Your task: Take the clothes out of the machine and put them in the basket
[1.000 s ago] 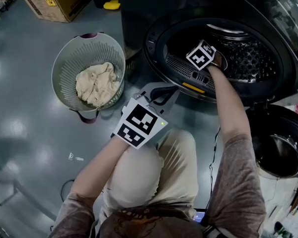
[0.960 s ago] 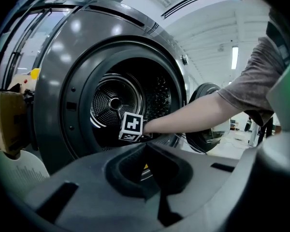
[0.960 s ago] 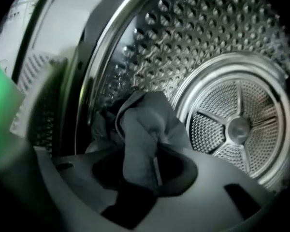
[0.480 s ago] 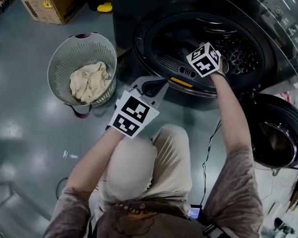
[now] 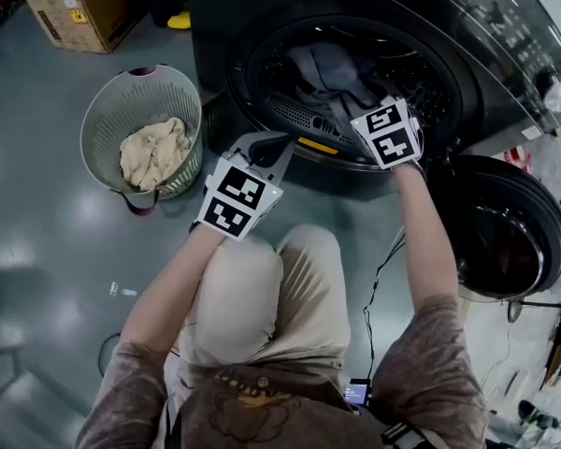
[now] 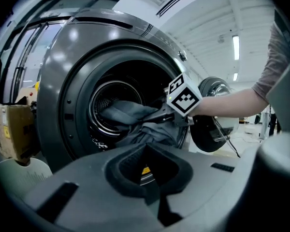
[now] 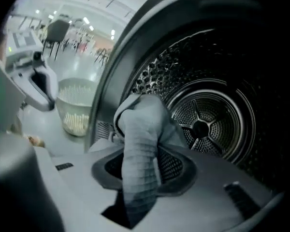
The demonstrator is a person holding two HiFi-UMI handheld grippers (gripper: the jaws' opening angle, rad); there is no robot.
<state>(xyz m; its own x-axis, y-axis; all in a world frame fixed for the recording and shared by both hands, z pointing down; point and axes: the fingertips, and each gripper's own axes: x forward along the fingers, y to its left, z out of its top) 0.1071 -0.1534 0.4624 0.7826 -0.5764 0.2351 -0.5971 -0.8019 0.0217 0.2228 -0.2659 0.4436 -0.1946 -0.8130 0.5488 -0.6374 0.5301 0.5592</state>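
At the mouth of the machine's drum [image 5: 435,90], a grey garment [image 7: 140,139] hangs pinched in the right gripper [image 7: 141,178], arm outstretched. Left of the machine, the basket [image 5: 95,120] holds a cream cloth [image 5: 150,152]. The left gripper [image 5: 262,148], jaws pressed together on nothing, hovers between them. The label on the far cardboard box [image 5: 75,7] is too small to read.

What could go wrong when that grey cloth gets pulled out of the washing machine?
1. The right gripper pinches only a fold of the grey cloth. Much of it lies in the drum, so it might slip free or catch on the rim.
2. The basket stands off to the left across the floor, so the cloth could drag on the way.
3. The left gripper is shut and empty, so nothing would catch a drop.
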